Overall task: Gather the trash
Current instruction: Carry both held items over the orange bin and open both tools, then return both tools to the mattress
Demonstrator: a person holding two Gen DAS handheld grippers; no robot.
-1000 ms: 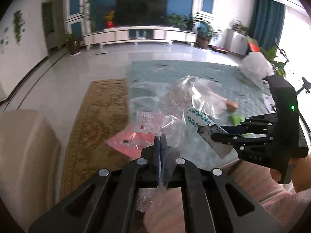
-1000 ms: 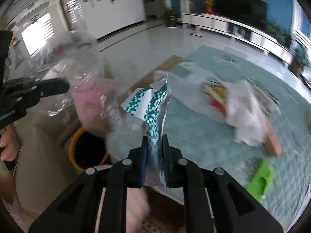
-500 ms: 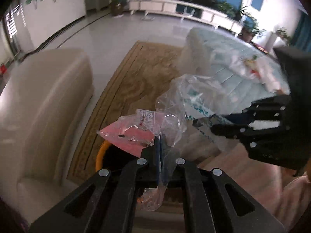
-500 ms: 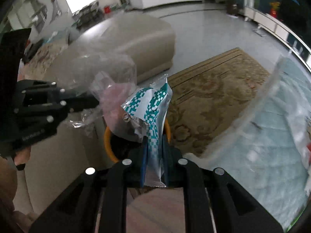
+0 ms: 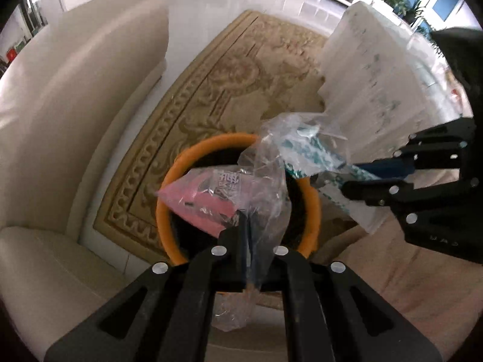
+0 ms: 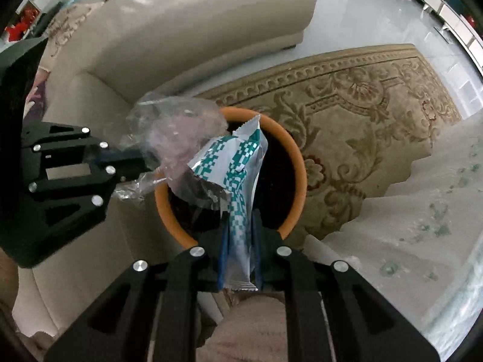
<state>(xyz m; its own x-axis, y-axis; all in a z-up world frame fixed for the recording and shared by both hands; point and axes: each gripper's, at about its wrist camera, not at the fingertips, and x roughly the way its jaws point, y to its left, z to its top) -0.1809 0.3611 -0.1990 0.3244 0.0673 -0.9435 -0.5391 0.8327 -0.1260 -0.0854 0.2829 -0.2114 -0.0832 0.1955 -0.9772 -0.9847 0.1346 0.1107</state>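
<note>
An orange-rimmed bin [image 5: 314, 211] with a dark inside stands on the floor below both grippers; it also shows in the right wrist view [image 6: 297, 163]. My left gripper [image 5: 249, 226] is shut on a clear plastic bag [image 5: 268, 187] with a pink packet [image 5: 199, 202] inside, held over the bin. My right gripper [image 6: 240, 235] is shut on a white and teal checked wrapper [image 6: 238, 169], also over the bin. The right gripper shows at the right of the left wrist view [image 5: 347, 178], the left gripper at the left of the right wrist view [image 6: 126, 163].
A cream sofa [image 5: 75, 96] curves along the left of the bin. A beige patterned rug [image 6: 362, 114] lies under and beyond the bin. A table with a pale quilted cloth [image 5: 380, 78] stands at the right. My pink-clad lap [image 5: 392, 286] is below.
Both grippers swung from the table towards the floor and now hold their trash right over the orange bin. Both stay shut on their items.
</note>
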